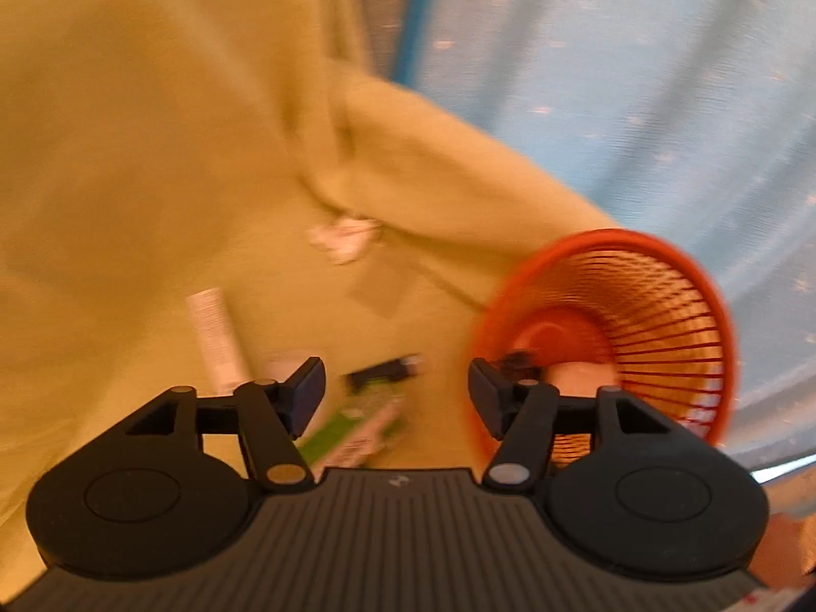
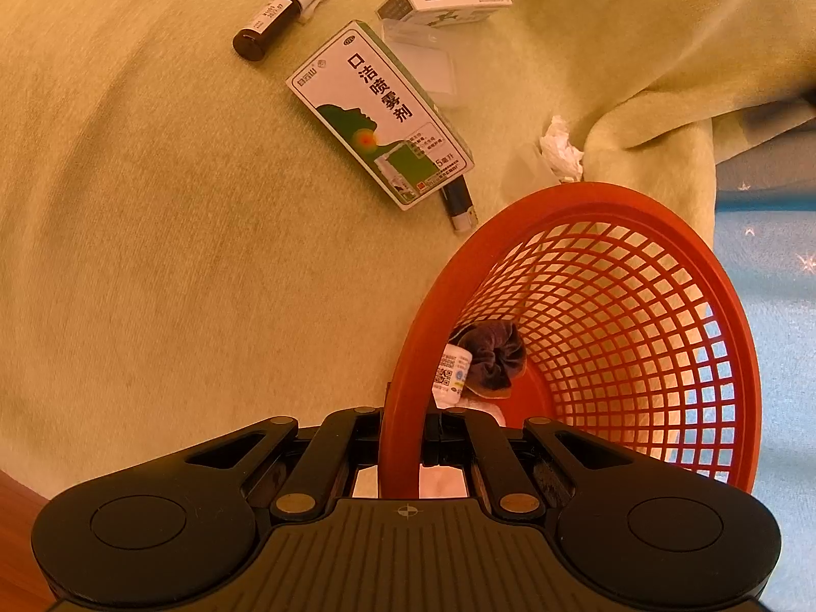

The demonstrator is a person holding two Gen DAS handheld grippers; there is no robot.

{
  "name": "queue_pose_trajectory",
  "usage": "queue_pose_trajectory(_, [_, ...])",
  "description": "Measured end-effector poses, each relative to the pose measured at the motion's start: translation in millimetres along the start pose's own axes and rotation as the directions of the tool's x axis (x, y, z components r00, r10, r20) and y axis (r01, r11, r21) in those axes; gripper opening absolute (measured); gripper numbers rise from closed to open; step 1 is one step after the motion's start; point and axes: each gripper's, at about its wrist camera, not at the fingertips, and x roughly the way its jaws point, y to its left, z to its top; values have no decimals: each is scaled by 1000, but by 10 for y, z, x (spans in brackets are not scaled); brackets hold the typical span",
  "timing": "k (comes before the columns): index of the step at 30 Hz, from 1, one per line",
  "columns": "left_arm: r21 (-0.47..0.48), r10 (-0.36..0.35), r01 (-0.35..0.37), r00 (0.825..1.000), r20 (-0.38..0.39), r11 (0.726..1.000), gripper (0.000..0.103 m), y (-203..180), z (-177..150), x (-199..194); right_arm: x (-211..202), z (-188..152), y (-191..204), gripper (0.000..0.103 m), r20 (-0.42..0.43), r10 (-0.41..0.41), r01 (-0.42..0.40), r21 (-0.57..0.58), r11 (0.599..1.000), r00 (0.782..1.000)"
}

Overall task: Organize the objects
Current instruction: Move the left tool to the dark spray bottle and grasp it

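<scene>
My right gripper point(image 2: 405, 433) is shut on the near rim of the red mesh basket point(image 2: 602, 204). Inside the basket lie a dark cloth scrunchie point(image 2: 497, 354) and a small white bottle point(image 2: 451, 372). On the yellow-green blanket point(image 2: 178, 255) lie a green-and-white medicine box point(image 2: 377, 112), a brown spray bottle point(image 2: 278, 15), a white box point(image 2: 449, 0), a dark pen-like tube point(image 2: 459, 201) and a crumpled tissue point(image 2: 561, 150). My left gripper point(image 1: 397, 395) is open and empty, blurred, above the green box point(image 1: 357, 426) with the basket point(image 1: 663, 316) to its right.
A clear plastic piece point(image 2: 426, 58) lies between the two boxes. The blanket folds up in a ridge point(image 2: 653, 122) behind the basket. Light blue patterned fabric point(image 2: 770, 265) shows at the right, and a wooden edge point(image 2: 15, 510) at the lower left.
</scene>
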Motion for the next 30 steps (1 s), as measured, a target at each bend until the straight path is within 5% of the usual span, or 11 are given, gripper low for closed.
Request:
queue_pose_trajectory(4, [-15, 69, -69, 998, -11, 998, 64, 436, -182, 54, 2, -9, -10, 1, 1, 0, 0, -1, 1000, 1000])
queue_pose_trajectory(10, [134, 94, -93, 996, -3, 987, 83, 786, -492, 136, 11, -11, -3, 1, 5, -2, 2, -11, 1000, 1000])
queue_pose_trajectory(15, [347, 68, -59, 998, -14, 936, 87, 772, -768, 296, 12, -9, -3, 1, 6, -3, 3, -16, 1000, 1000])
queue_pose_trajectory(19, [497, 45, -18, 998, -44, 868, 88, 693, -983, 474, 13, -9, -4, 1, 8, -5, 5, -19, 1000, 1000])
queue_pose_trajectory(24, [582, 18, 41, 995, -95, 812, 90, 642, -1188, 679, 19, -13, 15, 1, 11, -9, 9, -26, 1000, 1000])
queue_pose_trajectory(30, [575, 18, 65, 990, -138, 816, 90, 684, -1297, 929, 21, -10, 21, 1, 17, -11, 12, -27, 1000, 1000])
